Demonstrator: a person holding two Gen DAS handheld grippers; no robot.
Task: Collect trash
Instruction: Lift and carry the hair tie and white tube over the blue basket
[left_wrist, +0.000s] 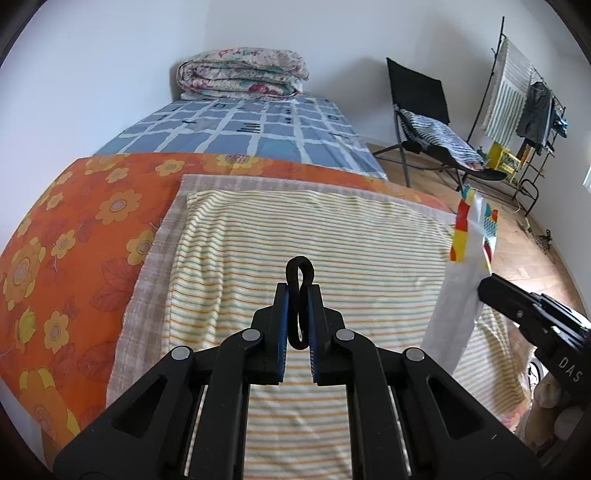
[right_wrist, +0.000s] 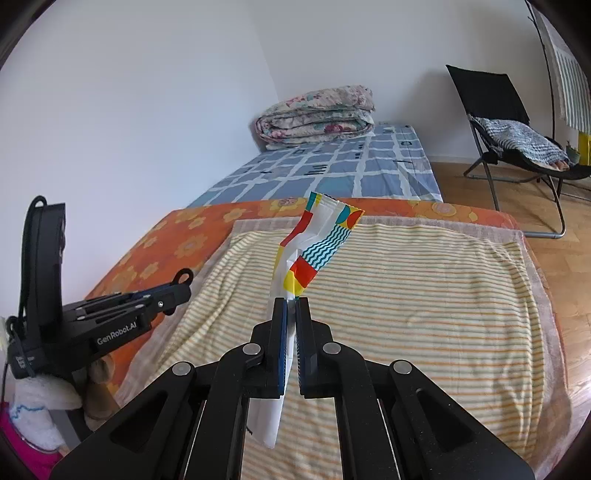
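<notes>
My left gripper (left_wrist: 298, 291) is shut on a black loop of band (left_wrist: 299, 273), which sticks out past the fingertips above the striped towel (left_wrist: 332, 236). It also shows at the left of the right wrist view (right_wrist: 181, 282), with the loop (right_wrist: 183, 275) at its tip. My right gripper (right_wrist: 291, 304) is shut on a white wrapper with a colourful printed end (right_wrist: 317, 243), held upright over the towel (right_wrist: 424, 295). The wrapper (left_wrist: 469, 236) and my right gripper (left_wrist: 487, 288) show at the right of the left wrist view.
The towel lies on an orange flowered cover (left_wrist: 74, 229) on a bed with a blue checked sheet (left_wrist: 251, 125) and a folded quilt (left_wrist: 240, 74). A black chair (left_wrist: 424, 110) and a clothes rack (left_wrist: 524, 96) stand on the wooden floor at the right.
</notes>
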